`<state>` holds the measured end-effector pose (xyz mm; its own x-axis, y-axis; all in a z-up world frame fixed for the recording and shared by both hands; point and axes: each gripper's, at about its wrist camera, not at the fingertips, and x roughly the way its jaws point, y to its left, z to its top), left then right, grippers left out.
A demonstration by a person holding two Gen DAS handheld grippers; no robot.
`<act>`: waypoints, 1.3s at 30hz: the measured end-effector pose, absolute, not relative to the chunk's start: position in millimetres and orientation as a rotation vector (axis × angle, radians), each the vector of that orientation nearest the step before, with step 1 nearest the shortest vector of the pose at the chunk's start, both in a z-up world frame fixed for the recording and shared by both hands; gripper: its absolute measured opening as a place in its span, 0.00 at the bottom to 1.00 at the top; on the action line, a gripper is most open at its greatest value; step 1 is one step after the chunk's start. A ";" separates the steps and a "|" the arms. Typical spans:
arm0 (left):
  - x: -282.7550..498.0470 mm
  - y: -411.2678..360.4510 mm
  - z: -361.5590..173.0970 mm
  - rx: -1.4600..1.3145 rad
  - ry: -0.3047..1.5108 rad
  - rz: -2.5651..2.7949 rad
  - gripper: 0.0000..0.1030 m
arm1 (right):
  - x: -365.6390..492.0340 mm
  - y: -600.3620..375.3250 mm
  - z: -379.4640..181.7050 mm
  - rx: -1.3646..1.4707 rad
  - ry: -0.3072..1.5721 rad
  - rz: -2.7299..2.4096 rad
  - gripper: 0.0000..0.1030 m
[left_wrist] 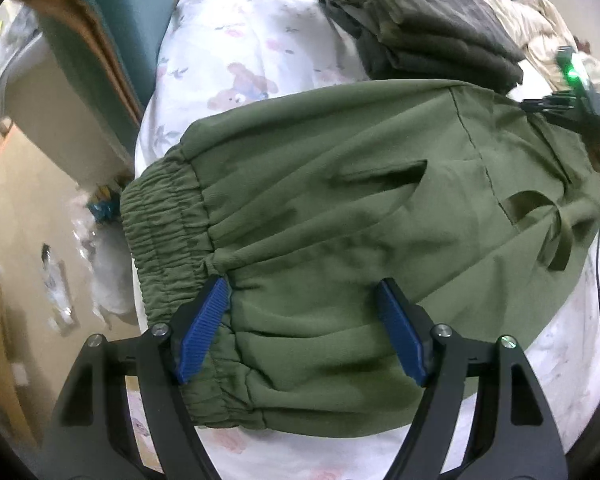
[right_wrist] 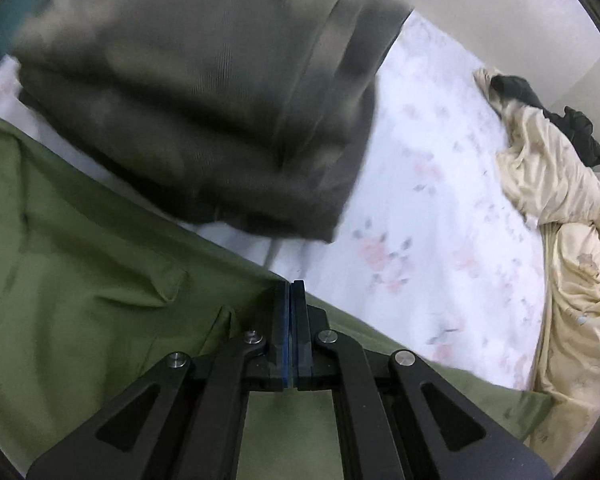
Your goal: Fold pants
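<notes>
Left wrist view: left gripper, jaws spread wide over the green pants beside the elastic waistband, gripping nothing. Pants lie across the floral bedsheet; folded dark garments beyond. Bed edge left, floor below blurred.

Right wrist view: right gripper, jaws pressed together on the pants' edge. Dark garments motion-blurred. Bare sheet ahead; cream bedding at right.
</notes>
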<state>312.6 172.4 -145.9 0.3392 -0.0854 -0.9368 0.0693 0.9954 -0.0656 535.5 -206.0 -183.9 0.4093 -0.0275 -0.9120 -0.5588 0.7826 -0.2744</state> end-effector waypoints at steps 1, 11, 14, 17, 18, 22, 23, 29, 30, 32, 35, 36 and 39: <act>313.0 172.0 -146.7 -0.016 1.223 -0.102 0.74 | 536.5 -204.4 -193.3 -0.616 1.127 0.336 0.02; 313.7 176.2 -154.9 -0.043 1.243 -0.103 0.75 | 467.2 -354.0 -128.6 -0.269 0.983 0.079 0.63; 314.0 175.5 -158.0 -0.038 1.261 -0.107 0.75 | 433.8 -467.8 -110.6 -0.095 0.965 -0.163 0.63; 318.4 179.1 -159.9 -0.074 1.283 -0.115 0.75 | 407.8 -593.3 -112.3 0.213 0.991 -0.362 0.63; 320.5 180.2 -160.2 -0.075 1.291 -0.117 0.76 | 402.5 -624.2 -115.9 0.315 1.011 -0.399 0.63; 323.6 176.6 -162.6 -0.053 1.322 -0.107 0.76 | 387.7 -686.6 -139.7 0.565 1.042 -0.386 0.60; 323.4 175.4 -162.7 -0.051 1.327 -0.100 0.76 | 394.8 -688.9 -144.7 0.546 1.050 -0.387 0.59; 323.2 167.0 -165.7 -0.026 1.323 -0.060 0.77 | 405.7 -676.4 -154.2 0.417 1.094 -0.415 0.01; 322.6 166.2 -165.6 -0.024 1.319 -0.062 0.77 | 405.2 -670.0 -144.1 0.370 1.071 -0.402 0.00; 321.5 168.0 -165.0 -0.035 1.317 -0.075 0.77 | 397.7 -661.7 -121.0 0.289 1.030 -0.417 0.00; 320.2 173.4 -164.0 -0.051 1.325 -0.114 0.77 | 393.5 -675.9 -94.4 0.281 0.959 -0.463 0.00; 319.6 174.5 -164.3 -0.048 1.327 -0.119 0.77 | 395.8 -679.2 -94.6 0.269 0.967 -0.474 0.00; 320.0 175.4 -165.6 -0.044 1.326 -0.120 0.76 | 404.6 -680.2 -141.3 0.242 1.144 -0.507 0.00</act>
<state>320.0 175.4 -165.6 0.2375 -0.1123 -0.9649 0.0625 0.9930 -0.1001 404.6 -680.2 -141.3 0.3176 -0.2597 -0.9120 0.5006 0.8627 -0.0713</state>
